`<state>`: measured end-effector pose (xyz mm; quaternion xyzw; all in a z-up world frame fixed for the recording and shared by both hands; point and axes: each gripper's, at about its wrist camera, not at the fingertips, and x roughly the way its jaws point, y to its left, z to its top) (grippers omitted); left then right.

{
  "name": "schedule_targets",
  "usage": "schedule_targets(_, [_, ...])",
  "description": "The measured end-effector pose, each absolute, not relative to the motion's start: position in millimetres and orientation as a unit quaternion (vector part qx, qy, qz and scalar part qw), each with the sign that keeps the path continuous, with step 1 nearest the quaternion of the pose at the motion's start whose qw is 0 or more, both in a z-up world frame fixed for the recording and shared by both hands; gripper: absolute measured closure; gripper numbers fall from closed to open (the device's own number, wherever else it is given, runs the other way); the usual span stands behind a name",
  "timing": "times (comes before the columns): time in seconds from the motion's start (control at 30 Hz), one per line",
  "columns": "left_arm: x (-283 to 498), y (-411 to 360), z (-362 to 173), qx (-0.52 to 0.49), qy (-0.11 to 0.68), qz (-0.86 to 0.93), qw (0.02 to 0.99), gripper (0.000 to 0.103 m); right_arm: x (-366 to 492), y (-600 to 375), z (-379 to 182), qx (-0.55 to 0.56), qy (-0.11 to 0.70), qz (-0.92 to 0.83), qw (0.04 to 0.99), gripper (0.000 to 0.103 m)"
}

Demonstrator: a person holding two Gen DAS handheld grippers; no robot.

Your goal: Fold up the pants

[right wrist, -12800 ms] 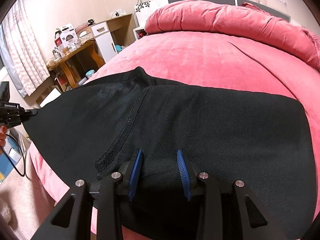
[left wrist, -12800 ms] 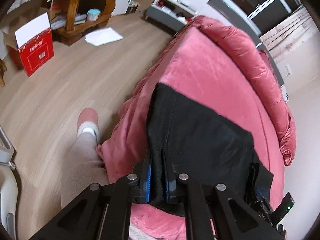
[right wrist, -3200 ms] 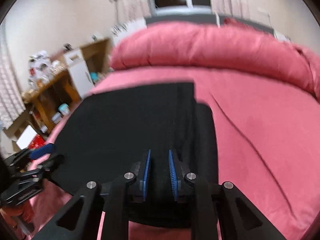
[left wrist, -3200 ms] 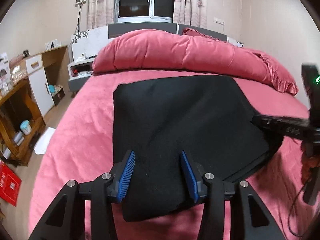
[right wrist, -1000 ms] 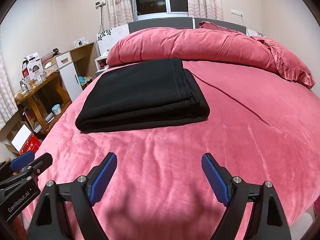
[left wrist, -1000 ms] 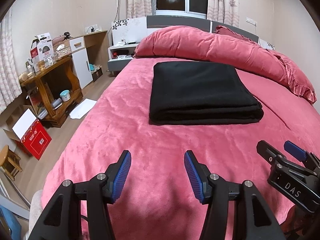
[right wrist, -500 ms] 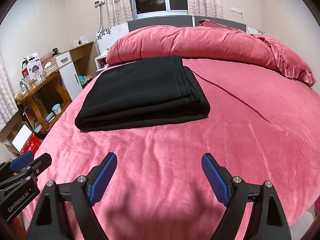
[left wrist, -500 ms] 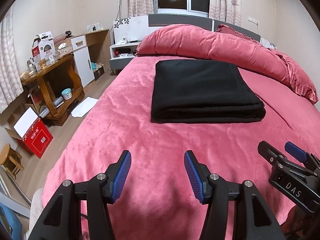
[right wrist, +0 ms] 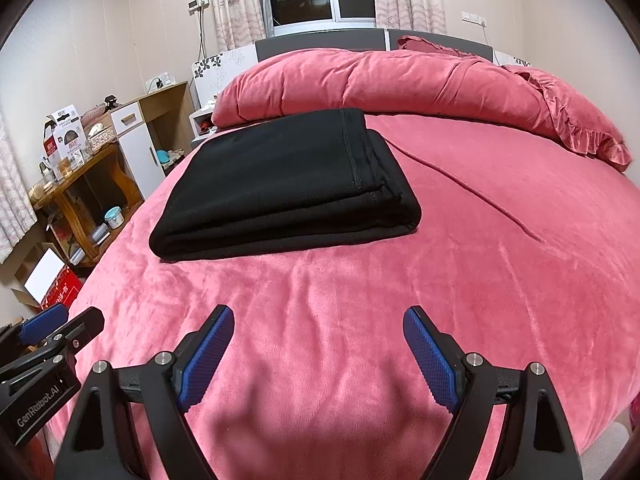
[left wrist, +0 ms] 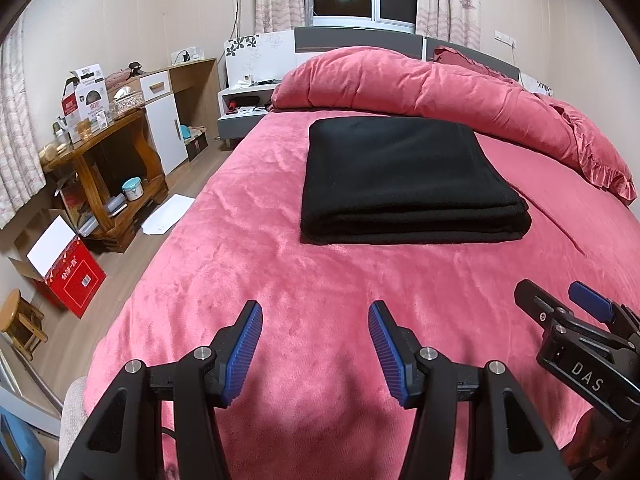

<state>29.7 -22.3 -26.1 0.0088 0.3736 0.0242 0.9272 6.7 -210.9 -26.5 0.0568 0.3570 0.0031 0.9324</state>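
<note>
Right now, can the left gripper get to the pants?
Probably yes. The left gripper is open and aimed at the folded pants, with only bare bedspread between them. The right gripper sits off to the side, not in the path. Whether the reach suffices, I cannot tell.

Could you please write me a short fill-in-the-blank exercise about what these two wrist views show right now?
1. The black pants lie ____ into a stacked rectangle on the red bedspread.
2. The left gripper has its jaws ____, with nothing between them.
3. The right gripper hangs over the bedspread, ____ the pants.
4. The rolled red duvet lies between the pants and the ____.

Missing words: folded; open; apart from; headboard
</note>
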Motion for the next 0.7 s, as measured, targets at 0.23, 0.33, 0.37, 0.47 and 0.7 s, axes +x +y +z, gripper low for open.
schedule_targets(0.23, [30.5,-22.1,-28.1,0.007,0.379,0.025,0.925,0.047,7.9,-212.9,-28.8,0.061,0.362,0.002,0.930,0.016])
schedule_targets(0.33, [30.6,-21.5,-29.1,0.007,0.381,0.026,0.924,0.047,8.7,-213.3,-29.6,0.062,0.364,0.002,0.929,0.016])
schedule_targets(0.37, [30.7,-21.5,-29.3,0.007,0.382,0.026,0.924,0.047,8.9,-213.8,-29.8,0.062,0.364,0.003,0.929,0.016])
schedule_targets(0.47, [31.0,-21.0,-30.1,0.008,0.383,0.025,0.923,0.047,9.4,-213.7,-30.7,0.062,0.365,0.003,0.929,0.016])
schedule_targets(0.7, [32.2,-21.1,-32.9,0.006,0.389,0.026,0.921,0.047,10.7,-214.2,-32.0,0.062,0.367,0.002,0.928,0.016])
